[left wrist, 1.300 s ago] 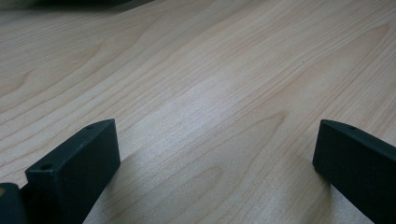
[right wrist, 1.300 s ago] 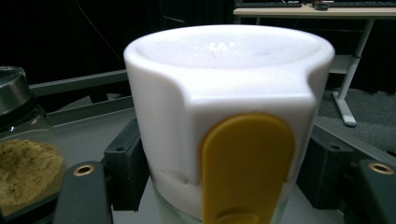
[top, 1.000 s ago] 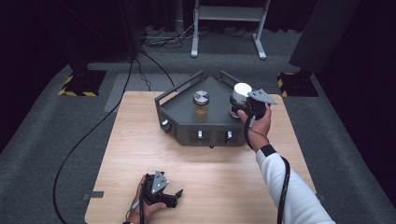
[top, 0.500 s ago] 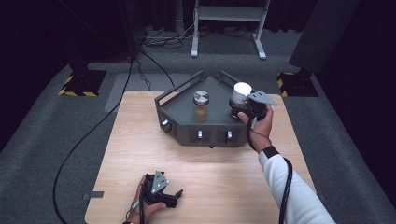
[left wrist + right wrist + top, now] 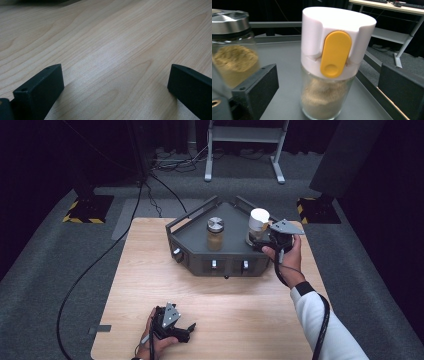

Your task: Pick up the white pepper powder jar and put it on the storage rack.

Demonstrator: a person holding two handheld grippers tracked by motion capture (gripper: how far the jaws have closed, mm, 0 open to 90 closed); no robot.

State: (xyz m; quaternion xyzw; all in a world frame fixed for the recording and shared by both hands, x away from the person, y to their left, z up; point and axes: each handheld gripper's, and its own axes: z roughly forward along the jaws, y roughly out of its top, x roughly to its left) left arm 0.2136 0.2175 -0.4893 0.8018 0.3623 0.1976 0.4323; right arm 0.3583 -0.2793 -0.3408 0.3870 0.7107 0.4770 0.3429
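A glass jar [image 5: 329, 82] with a white lid and a yellow tab holds tan powder and stands upright on the dark grey tray [image 5: 235, 252]. My right gripper [image 5: 329, 75] is open around it; its jaws have just been opening and stand clear of the glass on both sides. In the high view this jar [image 5: 258, 222] is at the tray's right side with the right gripper [image 5: 256, 241] just beside it. A second jar [image 5: 215, 234] with a metal lid stands at the tray's middle. My left gripper [image 5: 186, 330] rests open near the table's front edge, with bare wood between its jaws [image 5: 116, 72].
The tray has raised rails along its back and knobs on its front wall. The metal-lidded jar [image 5: 233, 50] stands close to my right gripper's left jaw. The wooden table [image 5: 150, 270] is bordered by grey carpet, a cable [image 5: 85, 270] and a stand's feet behind.
The right gripper's jaws have let go of the white-lidded jar, and the hand has drawn back slightly from it. The jar stays on the tray. The left hand has not moved.
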